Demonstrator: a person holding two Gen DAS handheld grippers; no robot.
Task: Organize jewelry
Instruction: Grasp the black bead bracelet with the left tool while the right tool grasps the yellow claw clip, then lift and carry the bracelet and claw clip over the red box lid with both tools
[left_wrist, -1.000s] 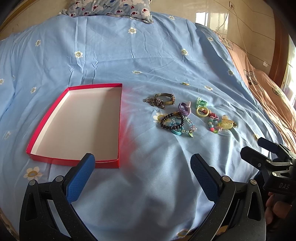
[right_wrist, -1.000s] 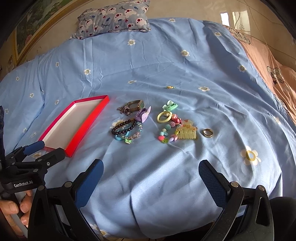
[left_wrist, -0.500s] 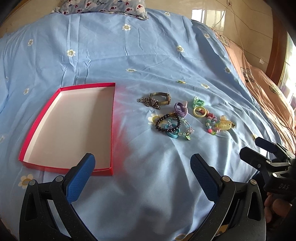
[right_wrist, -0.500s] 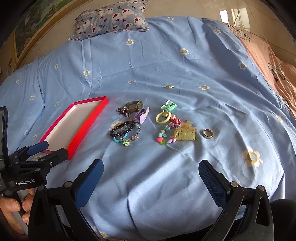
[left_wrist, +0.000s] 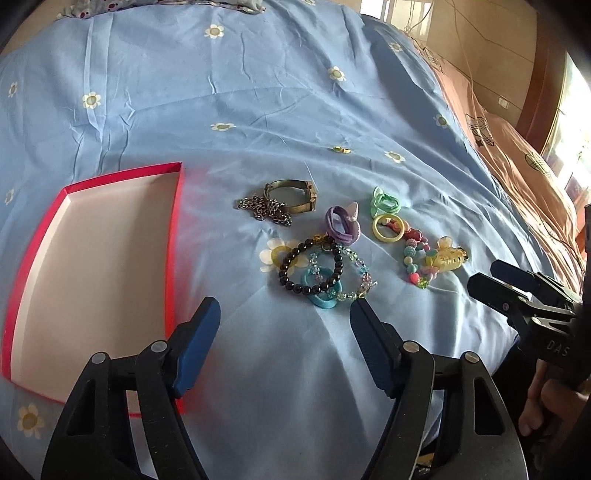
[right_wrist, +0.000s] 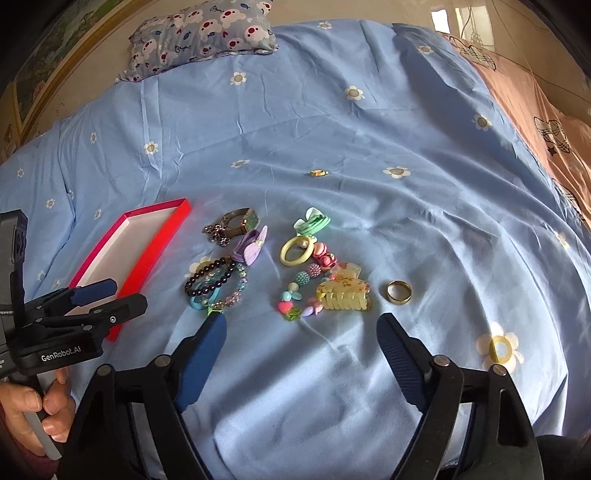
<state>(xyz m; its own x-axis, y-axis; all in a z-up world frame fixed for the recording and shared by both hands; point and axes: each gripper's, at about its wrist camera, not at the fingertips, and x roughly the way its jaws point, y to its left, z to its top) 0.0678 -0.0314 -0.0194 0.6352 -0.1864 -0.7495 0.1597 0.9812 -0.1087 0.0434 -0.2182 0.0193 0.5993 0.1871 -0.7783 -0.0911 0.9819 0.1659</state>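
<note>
A red tray with a white inside lies on the blue bedsheet at the left; it also shows in the right wrist view. Jewelry lies in a loose heap to its right: a metal watch, a dark bead bracelet, a purple hair tie, a yellow ring bangle, a yellow hair claw and a gold ring. My left gripper is open and empty, just short of the bracelets. My right gripper is open and empty, just short of the hair claw.
A small gold piece lies apart, farther up the sheet. A patterned pillow sits at the head of the bed. A pink-brown blanket runs along the right side. The other gripper shows at each view's edge.
Both grippers have moved forward toward the jewelry heap, and both have narrowed their opening somewhat. Nothing has been picked up.
</note>
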